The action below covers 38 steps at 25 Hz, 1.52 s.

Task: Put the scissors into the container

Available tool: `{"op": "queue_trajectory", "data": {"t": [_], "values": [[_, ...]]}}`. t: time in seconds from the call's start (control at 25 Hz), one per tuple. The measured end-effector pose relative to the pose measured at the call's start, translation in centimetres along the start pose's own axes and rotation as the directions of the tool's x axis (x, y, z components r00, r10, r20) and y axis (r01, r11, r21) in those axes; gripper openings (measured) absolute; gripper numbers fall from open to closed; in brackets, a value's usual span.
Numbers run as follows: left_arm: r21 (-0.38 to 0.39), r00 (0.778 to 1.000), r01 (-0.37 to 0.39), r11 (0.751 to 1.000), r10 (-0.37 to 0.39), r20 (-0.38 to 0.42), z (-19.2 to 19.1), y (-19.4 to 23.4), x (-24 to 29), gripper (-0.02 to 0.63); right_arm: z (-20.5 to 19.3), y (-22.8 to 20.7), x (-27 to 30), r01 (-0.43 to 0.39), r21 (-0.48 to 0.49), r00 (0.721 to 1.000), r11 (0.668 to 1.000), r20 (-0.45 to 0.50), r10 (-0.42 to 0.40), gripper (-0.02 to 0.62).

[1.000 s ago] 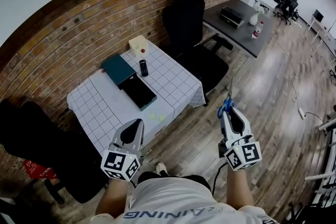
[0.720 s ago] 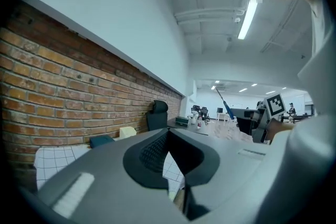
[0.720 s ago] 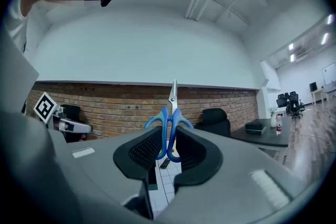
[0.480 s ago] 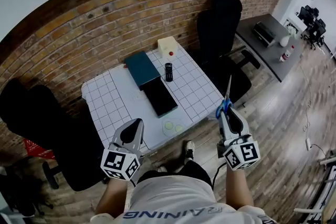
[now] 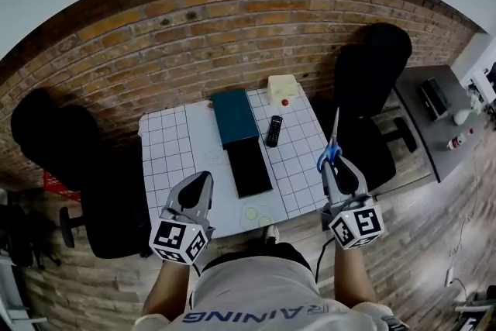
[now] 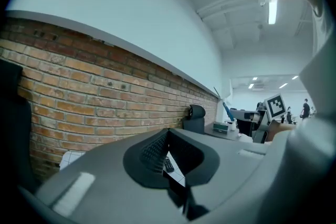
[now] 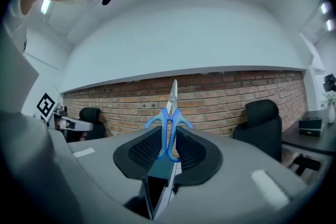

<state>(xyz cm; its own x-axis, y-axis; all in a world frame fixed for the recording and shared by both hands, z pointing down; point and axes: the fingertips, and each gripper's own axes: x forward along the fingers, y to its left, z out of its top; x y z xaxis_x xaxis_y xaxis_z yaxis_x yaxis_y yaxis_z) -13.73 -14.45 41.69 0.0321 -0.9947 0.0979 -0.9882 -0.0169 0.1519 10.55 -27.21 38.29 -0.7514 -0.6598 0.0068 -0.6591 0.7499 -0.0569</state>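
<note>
My right gripper is shut on the blue handles of the scissors. Their silver blades point up and away from me, past the right edge of the checked table. In the right gripper view the scissors stand upright between the pads of that gripper. A black open container lies on the table's middle with a teal lid or box behind it. Over the table's near left corner, my left gripper looks shut and holds nothing, and the left gripper view shows the same.
On the table lie a black remote, a beige box with a red dot, and two pale discs near the front edge. Black office chairs stand left and right. A brick wall runs behind. A grey desk is far right.
The head view has swung round so that the table, earlier up and to the left, now sits straight ahead between the grippers. Both grippers keep their places, and the scissors stay held.
</note>
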Motion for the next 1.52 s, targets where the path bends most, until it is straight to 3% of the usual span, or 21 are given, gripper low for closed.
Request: {"op": "queue_trajectory", "data": {"t": [0.16,0.4,0.64,0.88,1.08,1.24,1.52], "values": [[-0.017,0.994,-0.11,0.994,0.11,-0.016,-0.2,0.1,1.8,0.002,-0.9,-2.2,4.1,-0.106,0.016,0.993,0.994,-0.047,0.106,0.101],[-0.029,0.964,-0.257,0.966,0.254,-0.081,-2.2,0.6,2.2,0.002,-4.1,-3.8,8.6,-0.229,0.065,0.966,0.971,-0.108,0.235,0.101],[-0.052,0.948,-0.304,0.951,0.297,-0.111,-3.8,1.8,1.8,0.002,-6.9,-1.7,11.3,-0.297,0.091,0.937,0.951,-0.167,0.308,0.101],[-0.077,0.951,-0.294,0.953,0.283,-0.126,-4.6,4.5,0.8,0.002,-8.3,1.7,13.0,-0.31,0.085,0.924,0.947,-0.209,0.321,0.101],[-0.087,0.956,-0.27,0.959,0.256,-0.144,-5.3,6.3,0.1,0.002,-11.8,4.8,13.7,-0.307,0.088,0.9,0.948,-0.297,0.319,0.101],[-0.105,0.954,-0.269,0.958,0.25,-0.164,-6.3,7.4,-0.7,0.002,-15.6,6.8,14.4,-0.319,0.075,0.856,0.945,-0.404,0.321,0.101],[-0.133,0.946,-0.287,0.949,0.258,-0.196,-8.2,8.5,-2.4,0.002,-24.2,8.4,15.2,-0.319,0.053,0.732,0.946,-0.62,0.282,0.101]]}}
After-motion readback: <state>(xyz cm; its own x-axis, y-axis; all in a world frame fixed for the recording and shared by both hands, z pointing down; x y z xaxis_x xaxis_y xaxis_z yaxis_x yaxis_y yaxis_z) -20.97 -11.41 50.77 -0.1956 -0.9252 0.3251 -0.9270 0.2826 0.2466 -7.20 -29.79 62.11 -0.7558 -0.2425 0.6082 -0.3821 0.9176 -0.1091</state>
